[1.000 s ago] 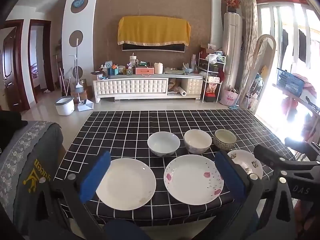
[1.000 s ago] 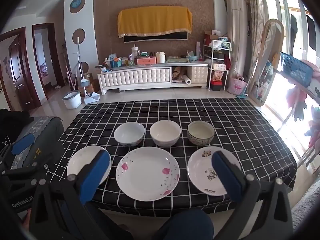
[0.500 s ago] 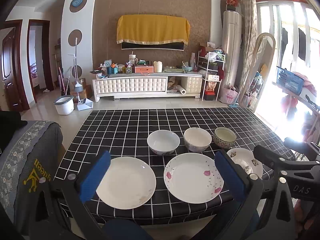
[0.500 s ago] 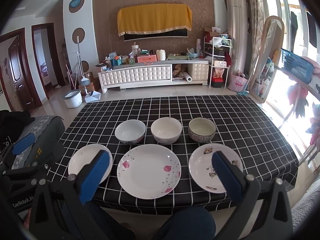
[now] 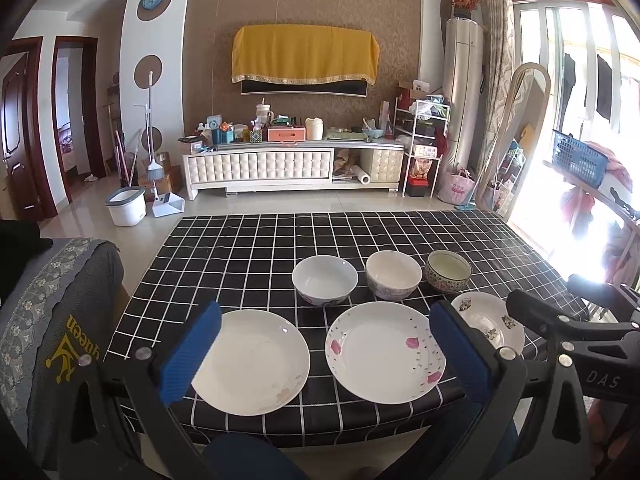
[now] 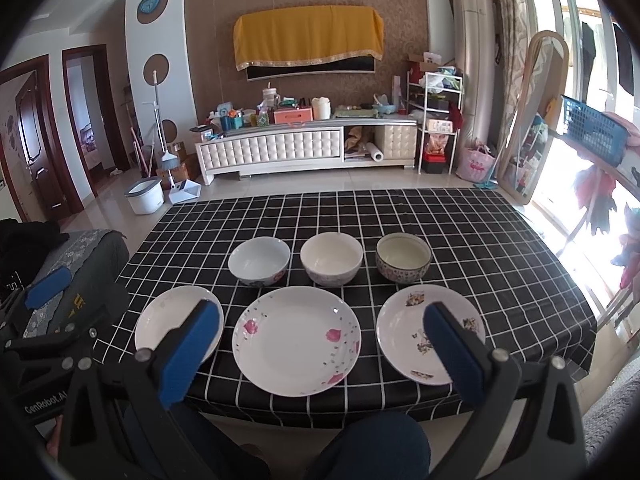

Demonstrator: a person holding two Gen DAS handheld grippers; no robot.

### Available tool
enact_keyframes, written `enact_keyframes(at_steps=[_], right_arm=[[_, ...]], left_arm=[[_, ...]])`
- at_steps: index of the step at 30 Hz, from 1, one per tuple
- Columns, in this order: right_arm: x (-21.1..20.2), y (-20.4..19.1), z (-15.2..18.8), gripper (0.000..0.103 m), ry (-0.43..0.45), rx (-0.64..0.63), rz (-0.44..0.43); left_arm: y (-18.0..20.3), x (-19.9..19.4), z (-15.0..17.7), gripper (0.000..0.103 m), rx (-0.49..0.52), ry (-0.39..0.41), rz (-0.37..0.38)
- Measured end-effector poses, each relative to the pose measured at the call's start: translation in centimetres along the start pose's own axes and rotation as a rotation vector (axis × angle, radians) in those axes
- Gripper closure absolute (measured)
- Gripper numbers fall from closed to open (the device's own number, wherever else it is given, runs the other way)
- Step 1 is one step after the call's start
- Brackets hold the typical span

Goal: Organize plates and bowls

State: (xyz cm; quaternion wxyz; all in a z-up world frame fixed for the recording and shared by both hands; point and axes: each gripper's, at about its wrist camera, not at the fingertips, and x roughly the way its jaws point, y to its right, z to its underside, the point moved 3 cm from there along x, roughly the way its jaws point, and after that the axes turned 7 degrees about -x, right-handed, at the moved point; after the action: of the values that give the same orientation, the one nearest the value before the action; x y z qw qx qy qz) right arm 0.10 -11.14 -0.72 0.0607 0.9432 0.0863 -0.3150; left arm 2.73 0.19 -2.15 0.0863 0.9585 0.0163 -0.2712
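Three bowls (image 6: pixel 331 259) in a row behind three plates (image 6: pixel 297 340) on table (image 6: pixel 460 216)

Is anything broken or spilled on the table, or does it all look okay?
Nothing stands out. Three bowls sit upright in a row, with three plates flat in front of them on the checked tablecloth. No cracks or spills show. Both the left gripper and the right gripper are open and hold nothing.
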Motion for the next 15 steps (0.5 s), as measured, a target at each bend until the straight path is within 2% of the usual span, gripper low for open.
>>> enact_keyframes(at_steps=[15], right_arm=[[0.2,0.09,0.14,0.0,-0.011,-0.003,-0.004]], left_arm=[[0.32,0.37,0.07,0.0,0.008,-0.006,-0.009]])
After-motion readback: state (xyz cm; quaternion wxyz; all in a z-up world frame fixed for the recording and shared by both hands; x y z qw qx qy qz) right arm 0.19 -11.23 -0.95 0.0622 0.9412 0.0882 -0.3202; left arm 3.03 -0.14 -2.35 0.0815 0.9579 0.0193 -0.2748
